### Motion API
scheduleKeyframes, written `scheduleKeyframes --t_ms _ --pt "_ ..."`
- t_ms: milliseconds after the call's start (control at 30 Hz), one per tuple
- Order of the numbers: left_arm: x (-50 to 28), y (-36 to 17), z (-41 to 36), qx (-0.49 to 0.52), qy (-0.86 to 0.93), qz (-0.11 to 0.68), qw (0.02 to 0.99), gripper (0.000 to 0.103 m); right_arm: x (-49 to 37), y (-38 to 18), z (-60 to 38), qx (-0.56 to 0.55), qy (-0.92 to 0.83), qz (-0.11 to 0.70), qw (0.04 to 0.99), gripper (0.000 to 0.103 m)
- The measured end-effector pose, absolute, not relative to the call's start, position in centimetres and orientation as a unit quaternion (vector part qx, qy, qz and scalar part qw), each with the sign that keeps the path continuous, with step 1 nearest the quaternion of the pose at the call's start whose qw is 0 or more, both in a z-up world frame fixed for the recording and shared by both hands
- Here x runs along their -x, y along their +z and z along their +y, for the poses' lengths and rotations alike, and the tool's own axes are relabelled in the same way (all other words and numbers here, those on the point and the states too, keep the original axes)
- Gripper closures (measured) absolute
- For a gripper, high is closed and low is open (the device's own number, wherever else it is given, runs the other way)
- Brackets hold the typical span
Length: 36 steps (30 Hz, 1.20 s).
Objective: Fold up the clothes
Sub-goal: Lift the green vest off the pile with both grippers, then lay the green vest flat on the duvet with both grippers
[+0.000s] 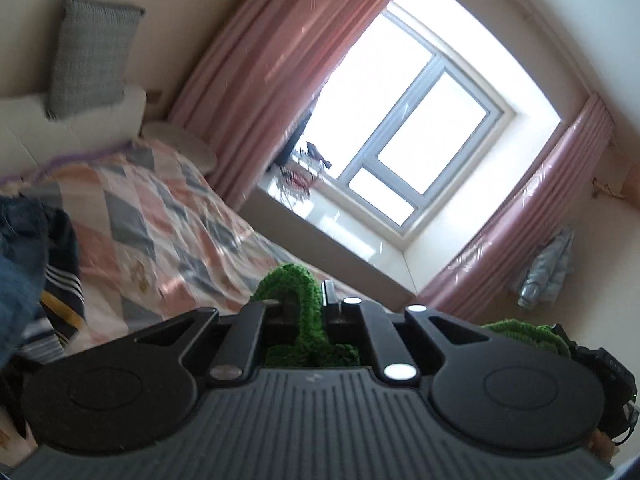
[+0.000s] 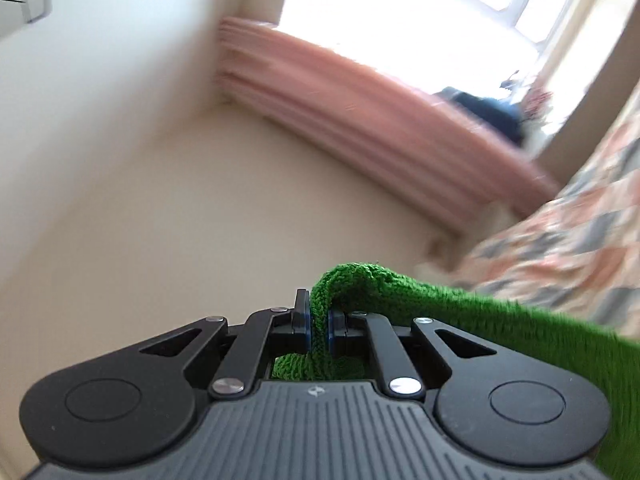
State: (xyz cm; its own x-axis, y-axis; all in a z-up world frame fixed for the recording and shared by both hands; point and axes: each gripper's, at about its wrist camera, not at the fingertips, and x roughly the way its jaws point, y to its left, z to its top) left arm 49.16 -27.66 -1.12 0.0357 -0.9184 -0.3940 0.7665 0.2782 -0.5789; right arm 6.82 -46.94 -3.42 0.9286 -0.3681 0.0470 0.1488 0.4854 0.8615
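Note:
A green knitted garment [image 1: 298, 292] is pinched between the jaws of my left gripper [image 1: 305, 306], which is shut on a fold of it above the bed. More of the same green knit [image 1: 524, 330] shows at the lower right of the left wrist view. In the right wrist view my right gripper [image 2: 319, 320] is shut on another edge of the green garment [image 2: 460, 312], which stretches away to the right and hangs below. Both grippers are lifted and tilted, with the room seen at a slant.
A bed with a pink, grey and white patchwork cover [image 1: 168, 216] lies below. A pile of dark clothes and jeans [image 1: 36, 252] sits at its left. A grey cushion [image 1: 92, 56], pink curtains [image 1: 256, 80] and a window [image 1: 408, 120] stand beyond.

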Motion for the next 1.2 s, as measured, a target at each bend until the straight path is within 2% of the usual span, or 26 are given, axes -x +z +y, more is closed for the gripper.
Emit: scheduleKeyframes --t_ms 133,267,400,500,633,800,833,933,967,1000,1033,1100,1133,1200 --pt "-44.4 -6.2 -35.7 0.064 -0.594 0.395 0.698 0.097 0.5 -5.1 -51.3 -0.504 -0.218 -0.115 0.828 0.095" --pt "-38.7 -5.1 -38.6 0.067 -0.617 0.383 0.685 0.097 9.0 -4.1 -53.6 -0.494 -0.256 -0.127 0.821 0.094" --pt "-33.3 0.1 -36.1 0.069 -0.641 0.335 0.687 0.097 14.7 -2.2 -52.4 -0.47 -0.244 -0.144 0.836 0.095" --pt "-30.5 -0.6 -31.8 0.058 -0.643 0.318 0.694 0.097 17.9 -4.1 -49.5 -0.467 -0.224 -0.122 0.847 0.094" --pt "-27.8 -9.4 -25.0 -0.004 -0.603 0.381 0.701 0.096 20.2 -12.2 -43.8 -0.509 -0.22 -0.023 0.832 0.094" --pt "-25.1 -29.0 -18.6 -0.168 -0.459 0.554 0.674 0.091 21.1 -27.4 -36.4 -0.588 -0.249 0.179 0.748 0.091" --pt "-24.8 -32.7 -17.6 -0.205 -0.426 0.578 0.666 0.092 21.1 -30.7 -35.4 -0.606 -0.255 0.22 0.721 0.087" --pt "-24.9 -40.5 -15.5 -0.275 -0.368 0.608 0.648 0.092 21.1 -40.0 -32.9 -0.623 -0.299 0.34 0.638 0.085" --pt "-25.2 -42.0 -15.2 -0.28 -0.367 0.611 0.643 0.092 21.4 -42.1 -32.2 -0.626 -0.306 0.346 0.628 0.085" --pt "-25.6 -43.0 -15.1 -0.277 -0.378 0.607 0.642 0.086 21.8 -43.5 -31.8 -0.632 -0.309 0.334 0.628 0.085" --pt "-25.9 -43.8 -15.3 -0.277 -0.389 0.6 0.642 0.073 22.2 -44.2 -31.7 -0.633 -0.309 0.314 0.637 0.084" --pt "-26.3 -44.9 -16.0 -0.284 -0.409 0.577 0.647 0.062 22.5 -45.1 -31.6 -0.622 -0.318 0.28 0.659 0.073" --pt "-26.5 -45.6 -16.4 -0.287 -0.417 0.569 0.648 0.062 22.1 -45.7 -32.2 -0.614 -0.324 0.27 0.667 0.064" --pt "-26.2 -46.6 -17.4 -0.284 -0.431 0.565 0.644 0.059 22.0 -46.8 -32.3 -0.601 -0.333 0.26 0.679 0.061"
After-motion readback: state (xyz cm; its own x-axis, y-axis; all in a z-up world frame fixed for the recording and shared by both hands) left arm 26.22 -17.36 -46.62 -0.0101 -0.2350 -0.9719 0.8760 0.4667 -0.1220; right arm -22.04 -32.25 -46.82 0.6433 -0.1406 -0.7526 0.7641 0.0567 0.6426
